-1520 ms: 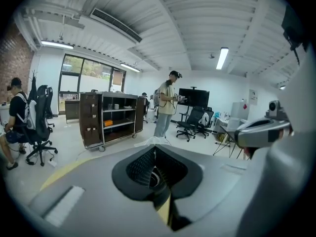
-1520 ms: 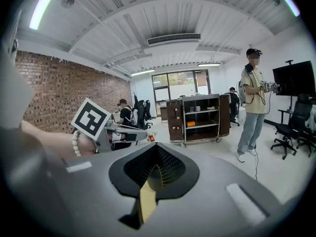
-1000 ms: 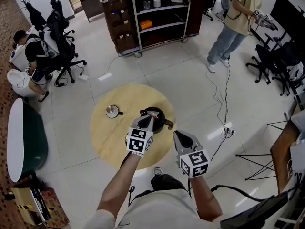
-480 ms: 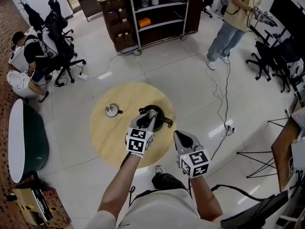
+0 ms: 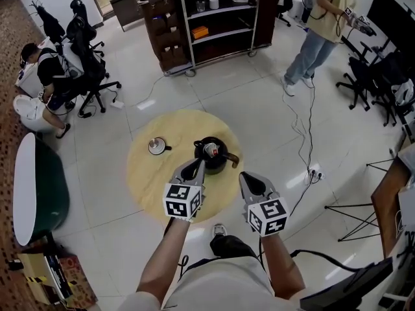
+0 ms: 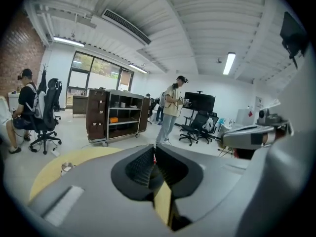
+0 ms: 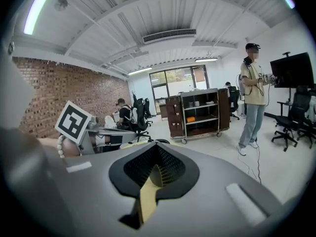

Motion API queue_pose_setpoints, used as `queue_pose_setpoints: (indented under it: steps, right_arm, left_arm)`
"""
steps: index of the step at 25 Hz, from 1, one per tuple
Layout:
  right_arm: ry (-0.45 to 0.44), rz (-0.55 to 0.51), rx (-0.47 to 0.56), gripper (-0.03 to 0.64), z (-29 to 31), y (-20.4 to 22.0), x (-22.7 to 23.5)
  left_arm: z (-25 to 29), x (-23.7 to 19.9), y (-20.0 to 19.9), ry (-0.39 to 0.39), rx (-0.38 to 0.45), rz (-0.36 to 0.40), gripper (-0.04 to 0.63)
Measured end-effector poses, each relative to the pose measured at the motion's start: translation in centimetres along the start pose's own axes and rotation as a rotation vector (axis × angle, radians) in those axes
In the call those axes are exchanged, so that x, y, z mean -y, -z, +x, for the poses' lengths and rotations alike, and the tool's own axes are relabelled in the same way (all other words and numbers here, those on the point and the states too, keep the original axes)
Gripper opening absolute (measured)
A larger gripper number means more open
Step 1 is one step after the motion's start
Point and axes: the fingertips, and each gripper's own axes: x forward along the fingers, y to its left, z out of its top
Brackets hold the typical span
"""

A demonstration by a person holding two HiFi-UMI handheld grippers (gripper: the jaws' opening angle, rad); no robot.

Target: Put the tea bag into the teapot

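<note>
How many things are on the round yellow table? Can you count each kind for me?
Black teapot: 1
Tea bag, sitting in the teapot's mouth: 1
Small silver piece, a lid or a cup, hard to tell: 1
Total: 3

Above a round wooden table (image 5: 146,183), the left gripper (image 5: 197,166) (jaws closing, nothing between them) and right gripper (image 5: 247,176) hover beside a black teapot (image 5: 214,162), a tea bag (image 5: 210,150) showing inside.
</note>
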Motion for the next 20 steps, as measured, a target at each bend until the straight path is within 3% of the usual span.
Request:
queue_pose_setpoints:
  steps: [1,20]
  right_arm:
    - [0.000,-0.005,0.007,0.001,-0.2,-0.2,-0.3]
    - [-0.032,-0.069,0.044,0.000,-9.7,3.3,-14.3]
  left_arm:
    - [-0.8,0.1,0.2,-0.002,0.008,-0.006,0.012]
    - [-21.9,1.5,3.9,-0.078,0.120,-0.048,0.012]
